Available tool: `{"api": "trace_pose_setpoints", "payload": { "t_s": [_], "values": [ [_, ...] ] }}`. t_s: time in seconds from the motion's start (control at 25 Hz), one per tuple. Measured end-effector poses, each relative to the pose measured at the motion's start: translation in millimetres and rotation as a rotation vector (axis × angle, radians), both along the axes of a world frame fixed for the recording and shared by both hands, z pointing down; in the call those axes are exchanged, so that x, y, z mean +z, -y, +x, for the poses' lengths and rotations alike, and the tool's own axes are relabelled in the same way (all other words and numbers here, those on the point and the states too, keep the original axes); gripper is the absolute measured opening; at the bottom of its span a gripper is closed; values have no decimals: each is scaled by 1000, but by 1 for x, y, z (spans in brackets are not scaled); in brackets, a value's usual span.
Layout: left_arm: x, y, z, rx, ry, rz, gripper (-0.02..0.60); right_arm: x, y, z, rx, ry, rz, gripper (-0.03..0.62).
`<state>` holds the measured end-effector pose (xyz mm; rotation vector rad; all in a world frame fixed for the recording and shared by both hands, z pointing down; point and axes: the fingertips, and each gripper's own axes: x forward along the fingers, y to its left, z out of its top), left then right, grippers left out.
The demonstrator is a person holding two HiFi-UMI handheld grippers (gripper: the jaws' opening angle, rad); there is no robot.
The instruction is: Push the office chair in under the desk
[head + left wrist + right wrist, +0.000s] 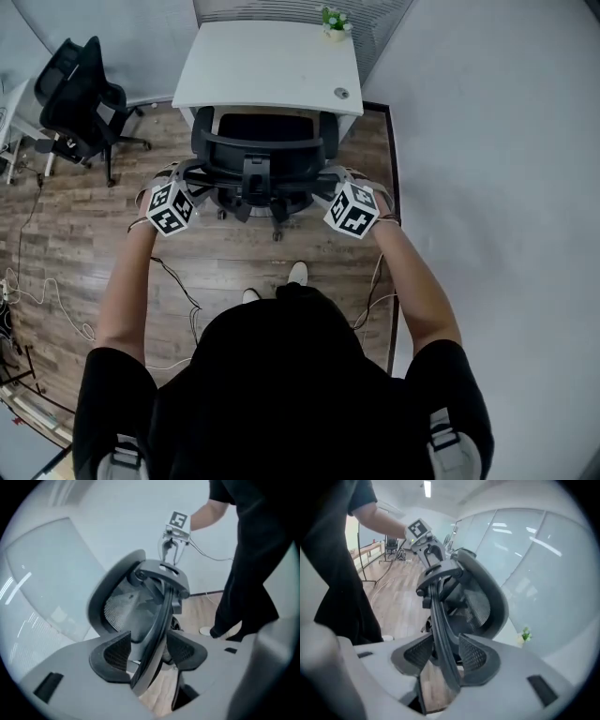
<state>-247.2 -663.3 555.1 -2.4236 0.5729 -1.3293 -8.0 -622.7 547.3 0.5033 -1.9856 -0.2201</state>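
The black mesh-backed office chair (265, 159) is standing on the wood-plank floor (234, 253), its seat reaching just under the white rectangular bench (272, 66). The left gripper (146, 652) and right gripper (445, 654) are each straddling the backrest's curved plastic rim, jaws spread, not pinching. A small potted green plant (334, 21) is sitting on the bench's far corner.

Wood-plank floor (234, 253), pale grey walls (487, 141), spare black chair (80, 94) at left, loose cables (42, 298), small potted plant (334, 21)
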Motion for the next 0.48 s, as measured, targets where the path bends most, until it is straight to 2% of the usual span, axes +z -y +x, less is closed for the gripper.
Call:
{"api": "trace_pose_setpoints", "payload": {
  "t_s": [0.16, 0.32, 0.4, 0.48],
  "values": [
    [-47, -21, 21, -97, -282, 40, 232, -44, -10, -18, 56, 256, 83, 170],
    [-99, -40, 49, -140, -559, 52, 221, -90, -21, -39, 116, 585, 105, 161],
    [-118, -49, 58, -156, -664, 59, 202, -111, -27, -49, 129, 706, 121, 153],
    [-129, -55, 66, -171, -730, 65, 184, -125, -32, -56, 130, 778, 137, 147]
  ]
}}
